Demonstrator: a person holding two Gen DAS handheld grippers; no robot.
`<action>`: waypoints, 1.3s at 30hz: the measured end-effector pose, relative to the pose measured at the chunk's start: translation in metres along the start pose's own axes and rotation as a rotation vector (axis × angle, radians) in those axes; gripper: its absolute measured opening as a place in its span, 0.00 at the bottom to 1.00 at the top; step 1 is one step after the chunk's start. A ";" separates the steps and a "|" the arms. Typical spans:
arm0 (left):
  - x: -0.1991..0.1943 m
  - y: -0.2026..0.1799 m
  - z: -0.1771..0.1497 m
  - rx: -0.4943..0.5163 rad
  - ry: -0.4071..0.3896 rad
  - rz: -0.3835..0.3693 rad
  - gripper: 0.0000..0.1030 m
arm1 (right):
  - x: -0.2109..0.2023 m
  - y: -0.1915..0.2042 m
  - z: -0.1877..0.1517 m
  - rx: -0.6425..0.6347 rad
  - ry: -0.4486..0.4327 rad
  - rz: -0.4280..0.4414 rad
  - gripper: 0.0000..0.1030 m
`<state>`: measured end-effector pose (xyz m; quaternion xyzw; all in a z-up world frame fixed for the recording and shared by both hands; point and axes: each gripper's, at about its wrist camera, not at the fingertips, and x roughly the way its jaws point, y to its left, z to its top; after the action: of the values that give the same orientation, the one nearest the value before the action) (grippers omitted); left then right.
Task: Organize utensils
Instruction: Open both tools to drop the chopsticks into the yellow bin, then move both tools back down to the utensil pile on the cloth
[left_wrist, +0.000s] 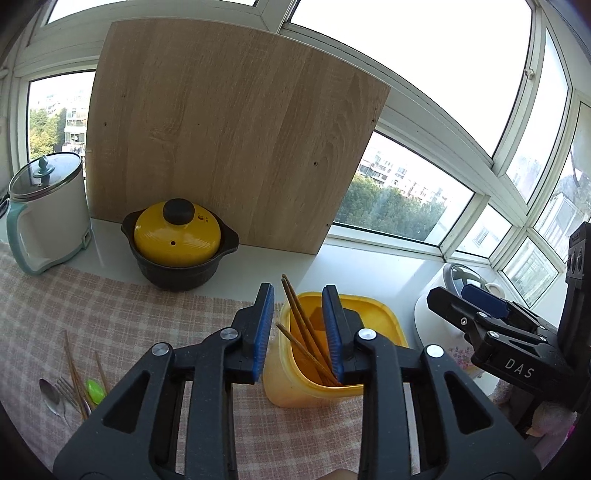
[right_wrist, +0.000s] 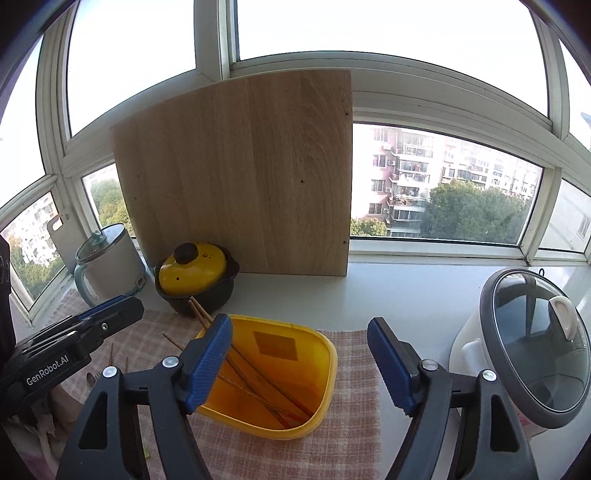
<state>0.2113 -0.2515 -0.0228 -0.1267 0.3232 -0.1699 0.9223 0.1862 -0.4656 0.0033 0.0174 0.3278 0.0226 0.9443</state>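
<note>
- Now, from the left wrist view: the left gripper (left_wrist: 301, 332) hovers just in front of the yellow container (left_wrist: 295, 384), jaws parted a little with nothing between the pads; the chopsticks (left_wrist: 308, 332) seen in the gap stand inside the container, leaning toward its left rim.
- Same view, far left on the checked cloth (left_wrist: 122, 325): the rest of the job waits there, a spoon (left_wrist: 50, 395), a fork (left_wrist: 68, 391), a green-tipped utensil (left_wrist: 95, 391) and loose chopsticks (left_wrist: 74, 373), all bunched together and well apart from the container.
- Behind them stand the yellow-lidded pot (left_wrist: 177, 240), a white kettle (left_wrist: 46, 210) and a wooden board (left_wrist: 229, 136) leaning on the window.
- Over to the right wrist view: the right gripper (right_wrist: 299, 363) has its jaws spread wide, empty, straddling the container from above, with the chopsticks lying diagonally down to its floor.
- A glass-lidded appliance (right_wrist: 535, 358) sits just beside it, on the right of the tabletop (right_wrist: 406, 295).
- The risk, as I read it: the container looks light, and the chopsticks lean out past its rim, so a jaw brushing them could tip it or flick them out.
- Second risk: the remaining utensils overlap, so a pinch there may catch two at once or let the spoon slide off the cloth.
</note>
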 end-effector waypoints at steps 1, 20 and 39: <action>-0.003 0.003 -0.001 0.002 0.003 0.006 0.27 | -0.002 0.001 -0.001 0.002 -0.005 0.002 0.80; -0.069 0.128 -0.036 -0.108 0.079 0.194 0.47 | -0.019 0.063 -0.017 -0.092 -0.065 0.094 1.00; -0.056 0.241 -0.114 -0.328 0.382 0.321 0.46 | 0.026 0.181 -0.046 -0.381 0.142 0.321 0.94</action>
<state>0.1533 -0.0246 -0.1611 -0.1871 0.5299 0.0116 0.8270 0.1723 -0.2825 -0.0401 -0.1105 0.3763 0.2344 0.8895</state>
